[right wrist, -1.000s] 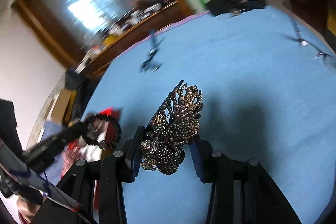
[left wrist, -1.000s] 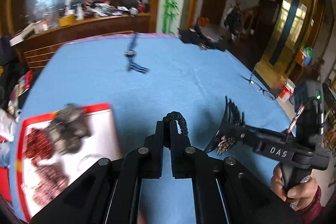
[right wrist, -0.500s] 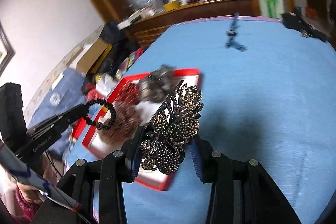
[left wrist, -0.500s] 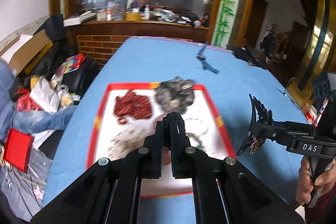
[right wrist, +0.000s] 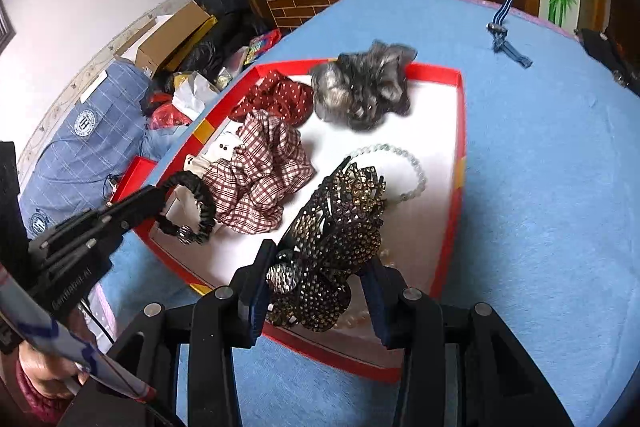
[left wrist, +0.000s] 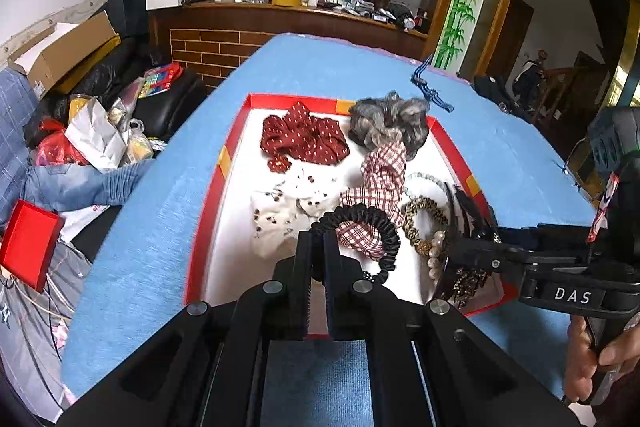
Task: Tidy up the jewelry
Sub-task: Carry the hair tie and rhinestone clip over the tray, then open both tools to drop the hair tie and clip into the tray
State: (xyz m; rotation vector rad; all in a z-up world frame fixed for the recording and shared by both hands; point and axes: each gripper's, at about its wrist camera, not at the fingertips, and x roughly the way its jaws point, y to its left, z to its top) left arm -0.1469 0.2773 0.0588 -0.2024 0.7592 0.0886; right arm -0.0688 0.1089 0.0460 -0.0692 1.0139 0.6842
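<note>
Left gripper (left wrist: 316,255) pressed together on a black coiled hair tie (left wrist: 370,227), which hangs over the near end of the red-rimmed tray (left wrist: 236,131). Right gripper (right wrist: 316,287) pinches a rhinestone claw hair clip (right wrist: 340,227) by its base, above the tray's near right corner.

In the tray: plaid scrunchie (right wrist: 260,171), red dotted scrunchie (left wrist: 304,139), grey fuzzy scrunchie (right wrist: 360,91), cream fabric piece (left wrist: 280,215), clear bead bracelet (right wrist: 408,167), leopard hair tie (left wrist: 424,215), pearl strand (left wrist: 434,251). All on a blue tablecloth (right wrist: 540,147).

Risks: the two tools sit close, so they could bump on release. The clip is near the rim and could land on it and tip out. The hair tie could snag on the plaid scrunchie and drag it.
</note>
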